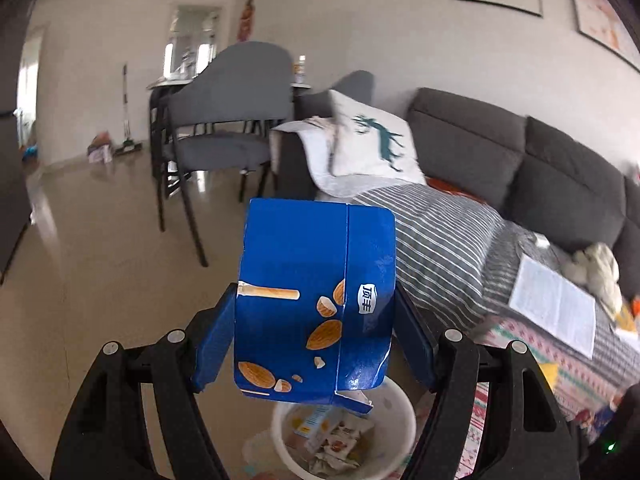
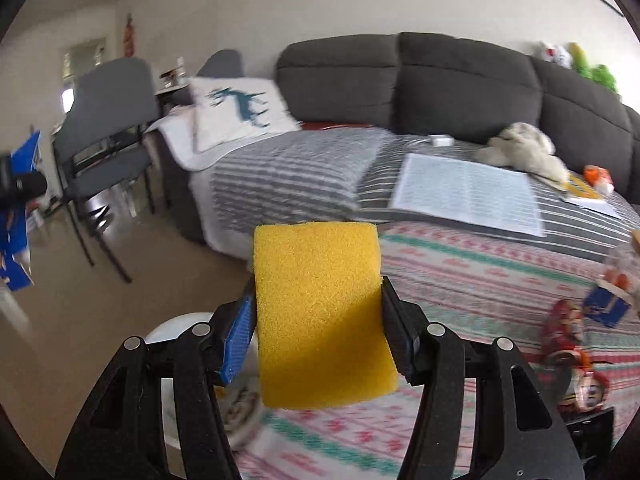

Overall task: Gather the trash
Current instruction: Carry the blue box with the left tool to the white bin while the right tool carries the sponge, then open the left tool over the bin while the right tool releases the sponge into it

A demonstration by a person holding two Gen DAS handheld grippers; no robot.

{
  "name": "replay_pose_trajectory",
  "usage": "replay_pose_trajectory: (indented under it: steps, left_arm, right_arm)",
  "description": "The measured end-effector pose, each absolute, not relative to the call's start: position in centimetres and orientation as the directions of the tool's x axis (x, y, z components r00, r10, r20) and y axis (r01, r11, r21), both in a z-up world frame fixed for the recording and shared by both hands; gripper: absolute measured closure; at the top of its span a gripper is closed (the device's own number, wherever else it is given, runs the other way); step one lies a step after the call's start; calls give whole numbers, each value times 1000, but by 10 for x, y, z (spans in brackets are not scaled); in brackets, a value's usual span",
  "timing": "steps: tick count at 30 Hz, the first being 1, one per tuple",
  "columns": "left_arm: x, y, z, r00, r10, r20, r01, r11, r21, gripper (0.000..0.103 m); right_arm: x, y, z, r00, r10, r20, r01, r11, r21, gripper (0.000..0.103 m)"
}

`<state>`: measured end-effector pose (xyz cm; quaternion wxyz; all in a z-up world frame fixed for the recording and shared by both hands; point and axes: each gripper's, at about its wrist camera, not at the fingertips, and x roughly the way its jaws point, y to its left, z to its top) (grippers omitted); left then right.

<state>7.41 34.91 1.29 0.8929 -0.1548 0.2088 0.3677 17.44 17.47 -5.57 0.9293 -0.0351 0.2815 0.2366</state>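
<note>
My left gripper (image 1: pixel 314 320) is shut on a blue almond snack box (image 1: pixel 316 296) and holds it in the air above a white bin (image 1: pixel 400 412) that holds several wrappers. My right gripper (image 2: pixel 316 316) is shut on a yellow sponge (image 2: pixel 320 312), held above the patterned bed cover. The white bin's rim (image 2: pixel 168 328) shows low at the left behind the right gripper's left finger. The blue box and left gripper also show at the far left of the right wrist view (image 2: pixel 18 216).
A grey sofa (image 1: pixel 520 152) carries a striped blanket (image 2: pixel 288 176), a deer pillow (image 1: pixel 372 140), an open book (image 2: pixel 468 196) and a plush toy (image 2: pixel 520 152). Snack packets (image 2: pixel 568 344) lie on the patterned cover at right. Grey chairs (image 1: pixel 224 120) stand on the floor at left.
</note>
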Motion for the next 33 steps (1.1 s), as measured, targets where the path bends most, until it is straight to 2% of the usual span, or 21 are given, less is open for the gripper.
replay_pose_trajectory:
  steps: [2, 4, 5, 6, 9, 24, 26, 28, 33]
  left_arm:
    - [68, 357, 13, 637, 597, -488, -730, 671, -132, 31]
    - [63, 364, 12, 630, 602, -492, -736, 664, -131, 31]
    - [62, 368, 12, 628, 601, -494, -738, 662, -133, 31]
    - [60, 372, 10, 626, 599, -500, -740, 659, -137, 31]
    - [58, 380, 5, 621, 590, -516, -741, 656, -141, 31]
    - [95, 374, -22, 645, 441, -624, -653, 743, -149, 31]
    - [103, 373, -29, 636, 415, -650, -635, 760, -136, 25]
    - [113, 372, -38, 624, 381, -682, -618, 775, -132, 14]
    - [121, 366, -43, 602, 377, -704, -616, 780, -110, 11]
  right_arm:
    - [173, 193, -61, 698, 449, -558, -494, 866, 78, 45]
    - [171, 205, -64, 680, 460, -571, -512, 855, 79, 35]
    - [170, 210, -65, 683, 455, -572, -511, 857, 71, 24]
    - [169, 213, -64, 690, 449, -568, -506, 860, 66, 18]
    - [169, 218, -64, 700, 431, -570, -492, 869, 52, 14]
    - [180, 174, -61, 750, 343, -565, -411, 912, 8, 9]
    - [182, 167, -60, 755, 336, -563, -401, 916, 8, 9]
    - [184, 160, -60, 757, 330, -564, -392, 920, 11, 9]
    - [187, 146, -58, 768, 316, -557, -368, 930, 20, 7]
